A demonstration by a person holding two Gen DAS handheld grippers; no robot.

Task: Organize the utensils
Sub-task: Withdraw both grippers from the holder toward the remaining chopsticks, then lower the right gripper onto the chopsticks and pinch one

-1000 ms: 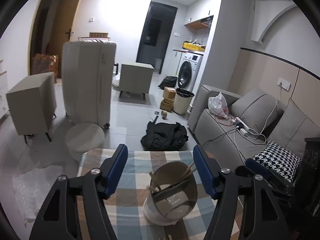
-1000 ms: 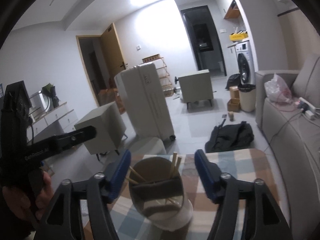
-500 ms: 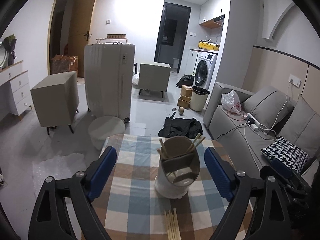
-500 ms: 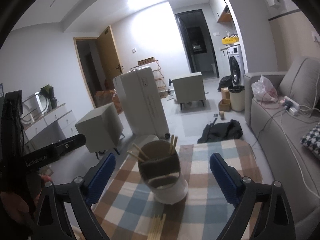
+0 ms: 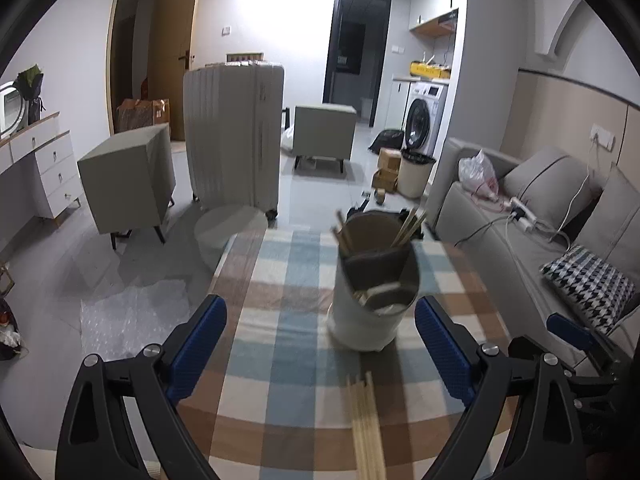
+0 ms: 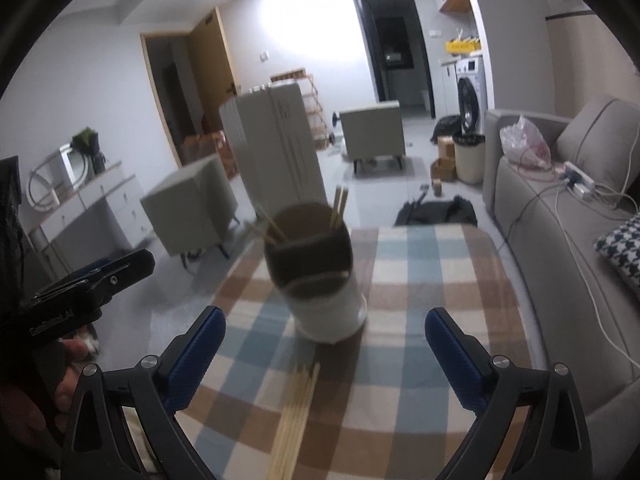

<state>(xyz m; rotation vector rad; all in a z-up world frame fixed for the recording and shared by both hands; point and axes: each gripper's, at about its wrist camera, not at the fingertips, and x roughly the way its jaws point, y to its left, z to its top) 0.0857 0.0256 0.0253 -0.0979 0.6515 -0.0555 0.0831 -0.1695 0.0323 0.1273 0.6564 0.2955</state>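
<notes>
A: Left wrist view: utensil holder (image 5: 374,292) upright on the checked tabletop (image 5: 280,320), dead ahead at 12 o'clock. Chopsticks (image 5: 410,222) stick out of its top. Loose chopstick bundle (image 5: 366,420) lies flat, near the holder at its 6 o'clock, apart from it.

B: Tools?

A: Left tool (image 5: 320,350) jaws wide and opening, nothing between the pads. Right tool (image 6: 325,354) same, opening, empty; the bundle's far tip (image 6: 304,392) sits below the gap.

B: Surroundings?

A: Suitcase (image 5: 234,136) at 11 o'clock on the floor, sofa (image 5: 540,208) at 2 o'clock.
</notes>
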